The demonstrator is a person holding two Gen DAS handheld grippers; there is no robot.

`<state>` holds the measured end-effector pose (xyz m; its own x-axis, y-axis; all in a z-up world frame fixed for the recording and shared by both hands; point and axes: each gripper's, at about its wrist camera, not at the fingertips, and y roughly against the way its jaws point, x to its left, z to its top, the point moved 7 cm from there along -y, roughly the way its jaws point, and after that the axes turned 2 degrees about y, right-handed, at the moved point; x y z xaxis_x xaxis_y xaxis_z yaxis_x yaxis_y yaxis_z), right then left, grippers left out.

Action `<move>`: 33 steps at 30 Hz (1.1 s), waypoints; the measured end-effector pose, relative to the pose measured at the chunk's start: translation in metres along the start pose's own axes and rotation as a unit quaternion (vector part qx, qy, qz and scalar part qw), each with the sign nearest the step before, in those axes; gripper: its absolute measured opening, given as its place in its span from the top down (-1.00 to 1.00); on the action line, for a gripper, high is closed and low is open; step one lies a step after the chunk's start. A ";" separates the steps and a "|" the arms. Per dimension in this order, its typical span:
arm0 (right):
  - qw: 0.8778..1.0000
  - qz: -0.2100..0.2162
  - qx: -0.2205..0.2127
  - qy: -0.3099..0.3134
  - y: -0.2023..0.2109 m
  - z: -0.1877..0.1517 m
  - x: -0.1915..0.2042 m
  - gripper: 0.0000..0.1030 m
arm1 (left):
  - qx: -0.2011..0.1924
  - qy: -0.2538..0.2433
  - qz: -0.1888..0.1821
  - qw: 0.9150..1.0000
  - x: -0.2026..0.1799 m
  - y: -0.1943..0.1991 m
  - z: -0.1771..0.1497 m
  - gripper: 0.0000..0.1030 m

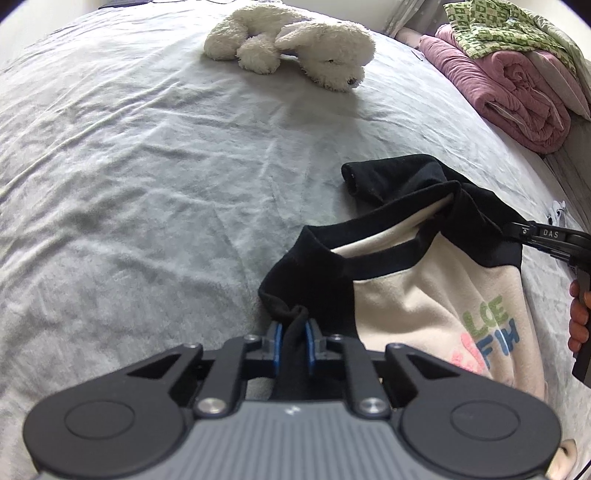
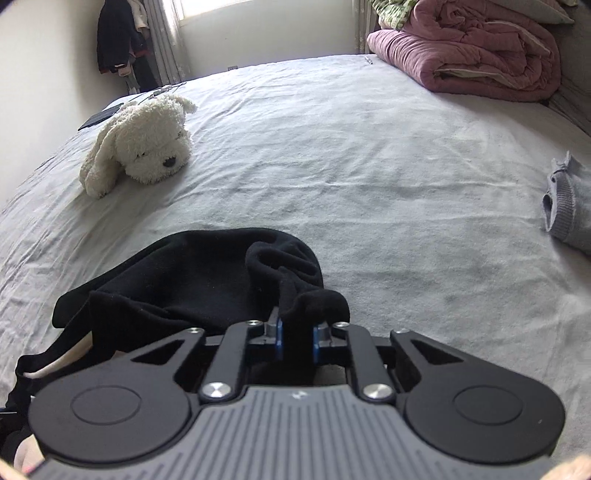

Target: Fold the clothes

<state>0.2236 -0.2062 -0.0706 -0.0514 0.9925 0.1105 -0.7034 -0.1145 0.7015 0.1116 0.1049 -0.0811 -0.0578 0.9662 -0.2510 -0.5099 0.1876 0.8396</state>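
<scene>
A cream sweatshirt [image 1: 417,295] with black shoulders, black sleeves and coloured letters on its chest lies on the grey bedsheet [image 1: 147,166]. My left gripper [image 1: 293,332] is shut on the black fabric at one shoulder, the cloth pinched between its blue pads. Across the garment, my right gripper [image 1: 517,227] grips the other black shoulder, with a hand [image 1: 578,314] on its handle. In the right wrist view the right gripper [image 2: 297,338] is shut on a bunched fold of the black sleeve fabric [image 2: 192,280].
A white plush dog [image 1: 295,48] [image 2: 144,144] lies farther up the bed. A folded pink quilt [image 1: 517,99] [image 2: 469,48] with a green patterned cloth [image 1: 495,26] on top sits at the bed's far side. A grey garment [image 2: 569,206] lies at the right edge.
</scene>
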 end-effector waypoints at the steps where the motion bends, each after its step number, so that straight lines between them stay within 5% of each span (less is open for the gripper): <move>1: 1.000 -0.009 -0.007 0.002 0.004 0.001 -0.002 0.76 | -0.002 0.000 0.000 1.000 0.000 0.001 0.000 0.81; 9: 0.996 -0.080 -0.041 -0.001 0.051 0.006 -0.036 0.82 | -0.020 -0.012 -0.009 1.000 -0.009 0.009 0.003 0.84; 20: 0.990 -0.129 -0.049 -0.021 0.146 -0.039 -0.082 0.82 | -0.039 -0.066 -0.077 0.994 -0.053 0.028 0.000 0.86; 26: 0.991 -0.106 -0.005 -0.079 0.175 -0.082 -0.103 0.82 | -0.028 -0.102 -0.092 0.990 -0.067 0.031 -0.011 0.86; 33: 0.992 -0.093 0.057 -0.058 0.165 -0.120 -0.091 0.78 | 0.002 -0.135 -0.081 0.988 -0.068 0.024 -0.030 0.83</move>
<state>0.0272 -0.3102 -0.0488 0.1590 0.9861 0.0473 -0.6078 0.0601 0.7918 0.0770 0.0385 -0.0582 0.2545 0.9355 -0.2451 -0.4911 0.3433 0.8006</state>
